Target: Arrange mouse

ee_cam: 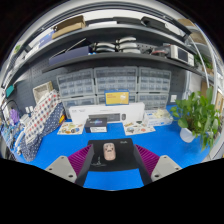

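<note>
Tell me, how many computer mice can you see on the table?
1. The mouse sits on a black mat on the blue table, between the open gripper fingers with a gap either side. Others could be hidden among the clutter behind.

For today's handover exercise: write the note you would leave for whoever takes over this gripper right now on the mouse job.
Gripper: open, holding nothing.
Mouse: on the black mat on the blue table, between the fingertips with a gap on each side, resting on its own.
Beyond it: papers and a potted plant farther back on the table.
Done: gripper lined up on the mouse.
Left: probably close on the mouse, then set it in place.
</note>
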{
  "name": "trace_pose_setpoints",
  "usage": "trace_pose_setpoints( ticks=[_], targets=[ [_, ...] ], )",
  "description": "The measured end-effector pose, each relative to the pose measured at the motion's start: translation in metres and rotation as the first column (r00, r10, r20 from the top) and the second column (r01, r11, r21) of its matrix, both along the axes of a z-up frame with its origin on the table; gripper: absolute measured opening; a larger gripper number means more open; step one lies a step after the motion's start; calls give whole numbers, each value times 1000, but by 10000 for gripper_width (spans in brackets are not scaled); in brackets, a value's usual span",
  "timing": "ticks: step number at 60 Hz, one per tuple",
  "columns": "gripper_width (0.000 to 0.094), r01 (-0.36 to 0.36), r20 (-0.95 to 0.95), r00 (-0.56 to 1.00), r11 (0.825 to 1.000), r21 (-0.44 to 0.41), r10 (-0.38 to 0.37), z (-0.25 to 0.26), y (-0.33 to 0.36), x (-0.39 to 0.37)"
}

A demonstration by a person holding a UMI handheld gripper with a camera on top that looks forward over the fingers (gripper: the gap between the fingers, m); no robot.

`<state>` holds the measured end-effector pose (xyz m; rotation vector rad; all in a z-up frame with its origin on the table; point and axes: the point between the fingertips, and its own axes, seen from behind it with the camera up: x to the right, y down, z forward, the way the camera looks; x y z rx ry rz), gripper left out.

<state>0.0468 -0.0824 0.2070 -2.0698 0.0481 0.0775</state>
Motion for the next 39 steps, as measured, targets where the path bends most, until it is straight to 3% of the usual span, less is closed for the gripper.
trace_pose_setpoints(
  ticks=[20,39],
  targets=[
    [809,12,0,1000,999,40,-12,24,-113,24],
    [810,16,1,1000,999,44,-16,23,-151,25]
  ],
)
